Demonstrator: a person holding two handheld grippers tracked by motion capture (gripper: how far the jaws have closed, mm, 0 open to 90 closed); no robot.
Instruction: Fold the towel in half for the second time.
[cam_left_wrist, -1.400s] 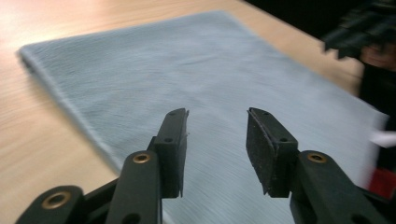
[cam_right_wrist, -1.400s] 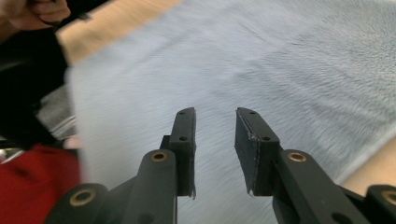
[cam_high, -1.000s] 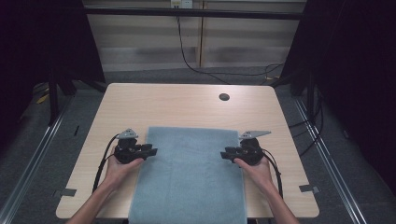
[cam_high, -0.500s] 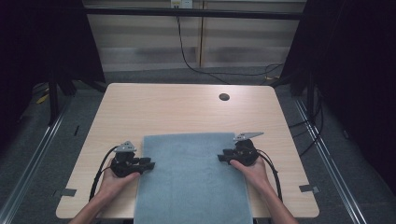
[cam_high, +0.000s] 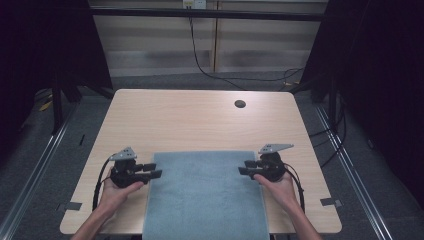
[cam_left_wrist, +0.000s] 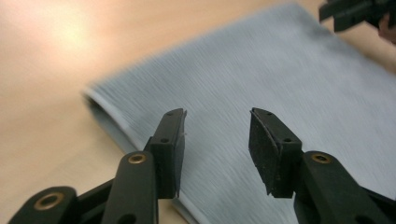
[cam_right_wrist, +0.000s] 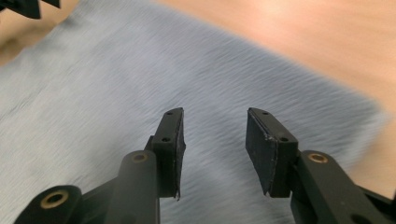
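Observation:
A blue-grey towel (cam_high: 205, 195) lies flat on the near half of the wooden table (cam_high: 200, 120) and hangs over its front edge. My left gripper (cam_high: 156, 170) sits at the towel's left edge, pointing inward. Its jaws have just been opening, and in the left gripper view they (cam_left_wrist: 217, 114) stand apart above the towel (cam_left_wrist: 280, 70) with nothing between them. My right gripper (cam_high: 243, 167) is at the towel's right edge. Its jaws (cam_right_wrist: 215, 112) have also just been opening and hover over the towel (cam_right_wrist: 116, 70), holding nothing.
A dark round hole (cam_high: 240, 104) marks the far right of the tabletop. Grey tape pieces (cam_high: 73, 205) (cam_high: 331, 202) sit near the front corners. Dark curtains flank the table, and a cable (cam_high: 200, 65) runs along the floor behind it.
The towel has slid toward the front edge, its far edge now nearer me. Both hands came nearer with it, and both pairs of jaws have let go and spread.

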